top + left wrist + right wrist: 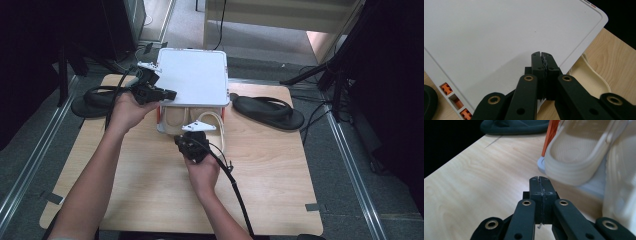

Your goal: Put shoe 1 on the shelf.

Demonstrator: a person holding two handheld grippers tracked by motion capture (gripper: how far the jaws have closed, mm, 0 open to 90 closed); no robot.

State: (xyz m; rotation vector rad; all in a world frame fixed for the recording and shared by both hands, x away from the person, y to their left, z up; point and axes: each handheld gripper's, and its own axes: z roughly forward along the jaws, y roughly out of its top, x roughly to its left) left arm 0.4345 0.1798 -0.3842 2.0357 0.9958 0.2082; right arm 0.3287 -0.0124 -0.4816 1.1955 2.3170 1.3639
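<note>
High view: the white shoe rack [192, 75] stands at the table's [150, 200] far edge, a pair of cream slippers [197, 125] on its lower shelf, one poking out toward the near side. The left gripper [170, 93] sits at the rack top's near-left corner; the right gripper [186, 142] hovers just in front of the protruding slipper. Black sandals lie at the far left [92, 102] and far right [267, 111] of the table.

Left gripper view: jaws pressed together, empty, over the white top panel [499, 32]. If they bear down there, the light rack may tip or skid.

Right gripper view: jaws pressed together, holding nothing, just short of the cream slipper's heel [574, 162]. Pushing with shut jaws could shove it deeper or knock it off the shelf; they need to spread first.
</note>
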